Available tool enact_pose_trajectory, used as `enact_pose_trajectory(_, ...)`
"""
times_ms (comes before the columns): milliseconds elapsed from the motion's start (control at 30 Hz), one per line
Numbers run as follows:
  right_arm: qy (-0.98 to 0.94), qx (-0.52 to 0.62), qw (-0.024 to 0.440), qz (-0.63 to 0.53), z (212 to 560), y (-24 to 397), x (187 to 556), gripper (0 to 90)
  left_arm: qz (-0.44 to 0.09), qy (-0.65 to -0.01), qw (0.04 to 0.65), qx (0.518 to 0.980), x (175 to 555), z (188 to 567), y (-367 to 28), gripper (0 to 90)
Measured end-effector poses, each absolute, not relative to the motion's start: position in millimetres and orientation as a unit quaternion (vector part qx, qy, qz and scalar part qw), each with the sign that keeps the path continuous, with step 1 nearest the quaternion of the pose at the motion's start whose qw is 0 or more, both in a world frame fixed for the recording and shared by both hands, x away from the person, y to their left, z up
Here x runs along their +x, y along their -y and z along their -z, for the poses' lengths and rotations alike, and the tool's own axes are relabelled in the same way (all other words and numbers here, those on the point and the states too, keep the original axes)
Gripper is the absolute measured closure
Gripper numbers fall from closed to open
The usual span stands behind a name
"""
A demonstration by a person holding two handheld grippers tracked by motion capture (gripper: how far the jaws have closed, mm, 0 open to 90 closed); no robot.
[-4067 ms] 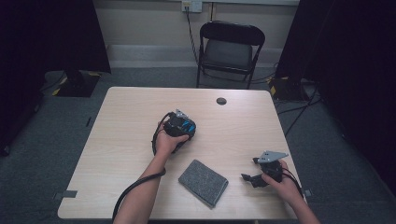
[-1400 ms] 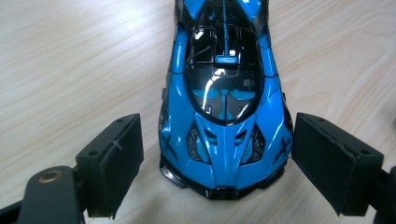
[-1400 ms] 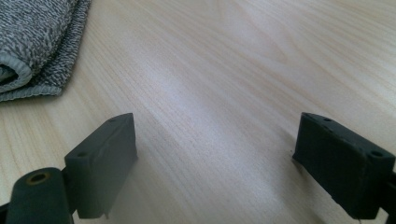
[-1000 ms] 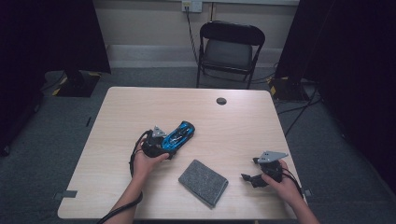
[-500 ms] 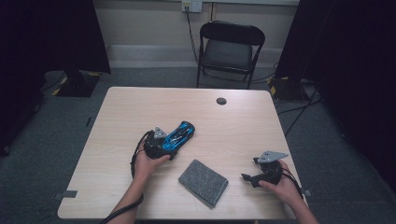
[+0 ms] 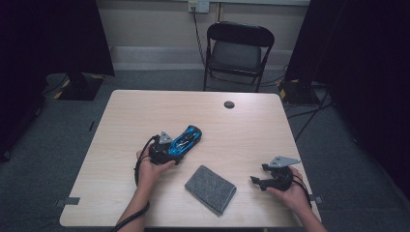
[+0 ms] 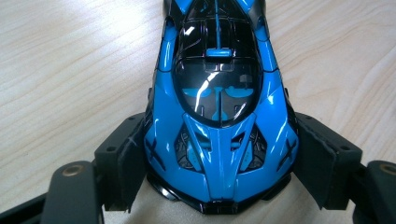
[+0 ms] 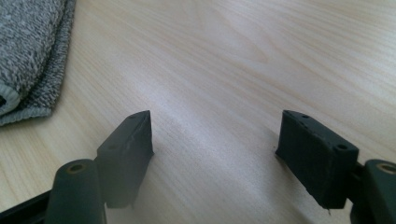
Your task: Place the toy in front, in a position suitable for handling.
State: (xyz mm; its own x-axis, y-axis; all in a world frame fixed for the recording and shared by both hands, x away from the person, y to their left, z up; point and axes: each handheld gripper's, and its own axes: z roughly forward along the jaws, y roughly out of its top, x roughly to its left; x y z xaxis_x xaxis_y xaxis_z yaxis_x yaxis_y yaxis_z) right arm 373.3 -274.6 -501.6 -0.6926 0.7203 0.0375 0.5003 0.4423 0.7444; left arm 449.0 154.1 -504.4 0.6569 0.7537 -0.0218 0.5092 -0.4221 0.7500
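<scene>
We see a pale wooden table (image 6: 251, 125) with our blue toy car (image 6: 185, 140) sitting left of centre, its far end aimed at about two o'clock. A folded grey cloth (image 6: 211, 188) lies at five o'clock from the car, untouched. Our left gripper (image 6: 162, 151) has just been narrowing its jaws around the car's near end; its pads (image 7: 125, 163) flank the bodywork and appear to touch it. Our right gripper (image 6: 263, 181), at three o'clock from the cloth, stands wide with only tabletop between its jaws, which have also just been closing. We judge the car secured and any wiping not yet begun.
</scene>
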Motion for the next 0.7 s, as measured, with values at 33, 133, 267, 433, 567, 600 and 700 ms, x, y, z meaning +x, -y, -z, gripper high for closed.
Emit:
enact_pose_trajectory(33,-0.835,0.368,0.141,-0.384,501,275,373,28.0,-0.161,-0.381,0.379,0.828,449,504,-154,25.2)
enact_pose_trajectory(133,-0.838,0.366,0.138,-0.381,499,272,372,29.1,-0.162,-0.380,0.378,0.829,449,504,-154,25.3)
enact_pose_trajectory(267,-0.841,0.358,0.135,-0.384,491,262,367,28.0,-0.161,-0.383,0.379,0.827,449,504,-154,25.5)
enact_pose_trajectory(433,-0.841,0.343,0.124,-0.400,479,243,359,28.0,-0.160,-0.385,0.380,0.826,449,505,-154,25.5)
enact_pose_trajectory(567,-0.837,0.343,0.105,-0.413,472,228,353,29.2,-0.160,-0.385,0.380,0.826,449,505,-154,25.6)
enact_pose_trajectory(600,-0.837,0.340,0.102,-0.417,471,224,352,29.2,-0.160,-0.385,0.380,0.826,449,505,-154,25.6)
enact_pose_trajectory(700,-0.844,0.318,0.097,-0.421,466,214,347,26.5,-0.160,-0.385,0.380,0.826,449,505,-154,25.6)
